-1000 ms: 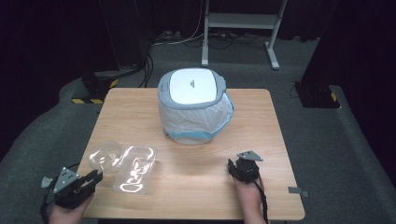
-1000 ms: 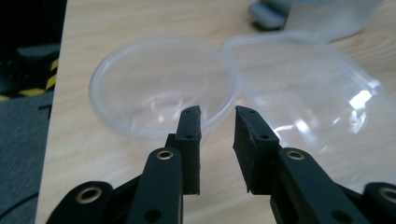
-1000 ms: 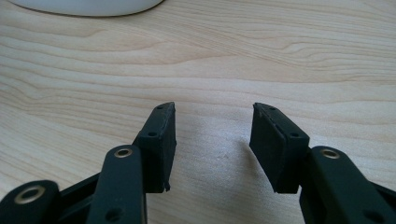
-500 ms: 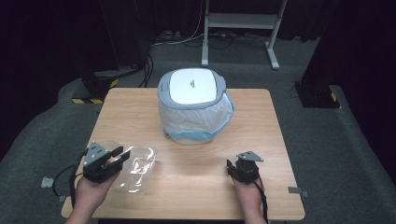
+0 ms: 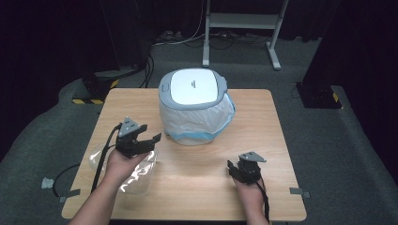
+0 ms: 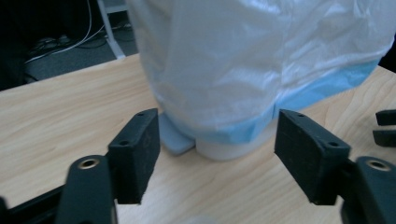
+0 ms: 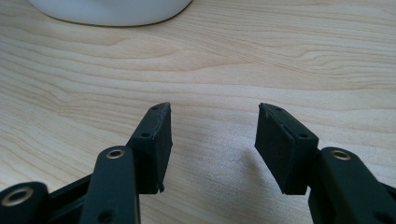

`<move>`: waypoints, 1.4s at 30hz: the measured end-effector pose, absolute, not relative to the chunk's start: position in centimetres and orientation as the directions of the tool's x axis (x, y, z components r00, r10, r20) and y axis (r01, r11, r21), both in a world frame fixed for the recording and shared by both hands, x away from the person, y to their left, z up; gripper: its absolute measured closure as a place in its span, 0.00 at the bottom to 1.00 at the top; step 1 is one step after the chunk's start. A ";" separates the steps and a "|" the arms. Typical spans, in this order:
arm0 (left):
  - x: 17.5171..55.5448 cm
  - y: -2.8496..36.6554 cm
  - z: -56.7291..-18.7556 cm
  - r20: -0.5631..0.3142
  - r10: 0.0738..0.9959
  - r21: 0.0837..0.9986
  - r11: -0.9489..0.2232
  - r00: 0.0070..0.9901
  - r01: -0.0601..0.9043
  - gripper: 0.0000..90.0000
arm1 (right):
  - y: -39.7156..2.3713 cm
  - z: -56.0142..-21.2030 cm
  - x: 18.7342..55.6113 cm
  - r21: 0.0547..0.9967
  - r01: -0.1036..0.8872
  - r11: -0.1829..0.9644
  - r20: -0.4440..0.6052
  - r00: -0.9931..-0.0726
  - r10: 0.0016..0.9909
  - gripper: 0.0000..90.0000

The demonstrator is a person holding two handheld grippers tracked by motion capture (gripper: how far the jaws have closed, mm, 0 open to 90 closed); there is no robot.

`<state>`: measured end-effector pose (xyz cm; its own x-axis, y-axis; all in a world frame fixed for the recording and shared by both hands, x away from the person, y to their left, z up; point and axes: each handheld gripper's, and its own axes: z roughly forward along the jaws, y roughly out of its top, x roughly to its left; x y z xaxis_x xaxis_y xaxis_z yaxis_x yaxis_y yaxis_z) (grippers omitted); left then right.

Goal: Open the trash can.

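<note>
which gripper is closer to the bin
The left gripper, raised and aimed at the bag-lined bin. The right gripper sits farther back near the table's front edge.

**Lined bin and loose clear bag on the table**

A small bin stands upright at the upper centre of the high view, grey-rimmed with a closed white lid. A thin white bag lines it, draped down its outside, with a blue edge near the base. At lower left lies a crumpled clear plastic bag, flat on the wood, well apart from the bin.
</note>
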<state>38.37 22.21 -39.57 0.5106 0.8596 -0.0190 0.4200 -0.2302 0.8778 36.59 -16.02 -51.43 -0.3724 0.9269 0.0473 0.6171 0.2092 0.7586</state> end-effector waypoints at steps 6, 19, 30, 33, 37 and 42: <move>41.0 20.6 -39.1 -0.005 0.858 0.882 -0.238 0.513 0.407 0.26 | -16.0 -51.4 36.6 0.759 0.618 0.207 0.055 -0.376 0.925 0.51; 43.7 19.0 -39.5 -0.038 0.825 0.880 -0.239 0.563 0.410 0.28 | -16.0 -51.5 36.7 0.756 0.621 0.208 0.061 -0.383 0.922 0.51; 42.6 19.2 -39.8 -0.013 0.826 0.908 -0.226 0.563 0.353 0.92 | -15.8 -51.6 36.7 0.755 0.618 0.219 0.051 -0.389 0.920 0.51; 42.2 18.9 -39.7 -0.003 0.828 0.910 -0.229 0.561 0.344 1.00 | -15.8 -51.6 36.7 0.755 0.618 0.220 0.050 -0.388 0.920 0.51; 41.7 18.7 -39.6 0.005 0.826 0.914 -0.232 0.564 0.332 1.00 | -15.8 -51.6 36.7 0.755 0.618 0.220 0.050 -0.389 0.920 0.51; 40.9 18.3 -39.3 0.022 0.817 0.917 -0.246 0.576 0.313 1.00 | -15.8 -51.6 36.7 0.756 0.616 0.224 0.048 -0.392 0.919 0.51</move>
<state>40.89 18.25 -39.31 0.5765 0.8168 0.0221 0.3129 -0.2457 0.9175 36.66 -15.82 -51.60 -0.3921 0.9187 0.0477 0.6157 0.2236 0.7556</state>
